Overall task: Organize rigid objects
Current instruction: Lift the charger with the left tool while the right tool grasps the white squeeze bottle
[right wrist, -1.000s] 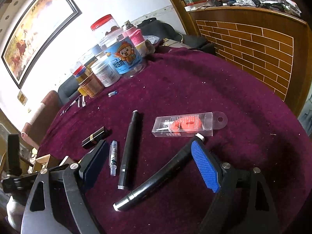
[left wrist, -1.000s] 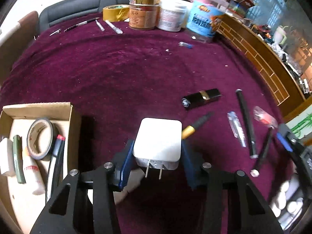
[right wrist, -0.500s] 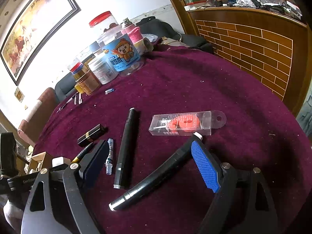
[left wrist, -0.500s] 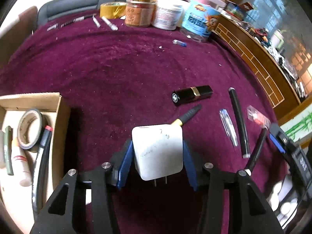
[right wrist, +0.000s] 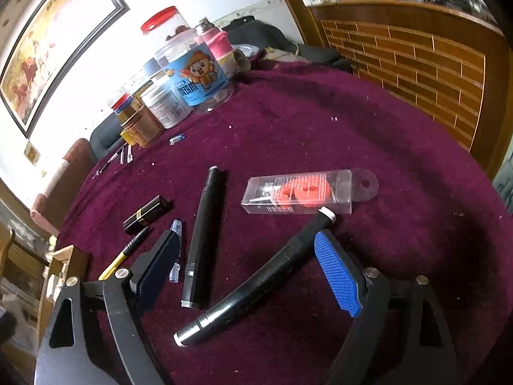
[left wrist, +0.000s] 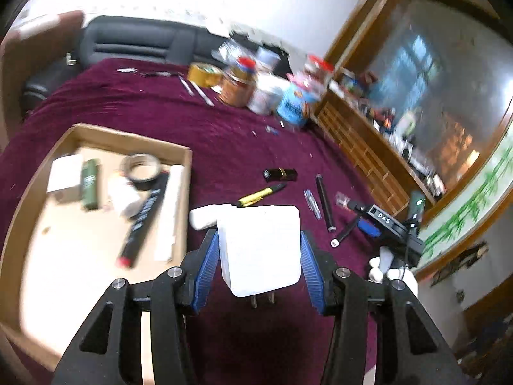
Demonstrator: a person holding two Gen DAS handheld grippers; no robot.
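In the left wrist view my left gripper (left wrist: 259, 235) is shut on a white plug charger (left wrist: 261, 250), prongs toward the camera, held above the maroon cloth. To its left lies an open cardboard box (left wrist: 187, 173) holding a tape roll (left wrist: 141, 168), a black marker (left wrist: 141, 221), a green lighter (left wrist: 89, 183) and white items. My right gripper (right wrist: 245, 243) stands open over a black marker (right wrist: 256, 285) that lies slantwise between its jaws, pads clear of it. A long black pen (right wrist: 203, 240), a small clear pen (right wrist: 175, 250), a yellow-black pen (right wrist: 125, 253) and a lipstick (right wrist: 147, 213) lie to the left.
A clear pack with red pieces (right wrist: 301, 192) lies just beyond the right gripper. Jars and tubs (right wrist: 192, 77) crowd the table's far edge, with small tools (left wrist: 195, 89) nearby. A white oblong (left wrist: 208, 216) rests beside the box. A brick-patterned wooden counter (right wrist: 416, 57) borders the right.
The left gripper has lifted the charger off the cloth and swung left and up, so the cardboard box now fills the left of its view. The right gripper has stayed put over the marker.
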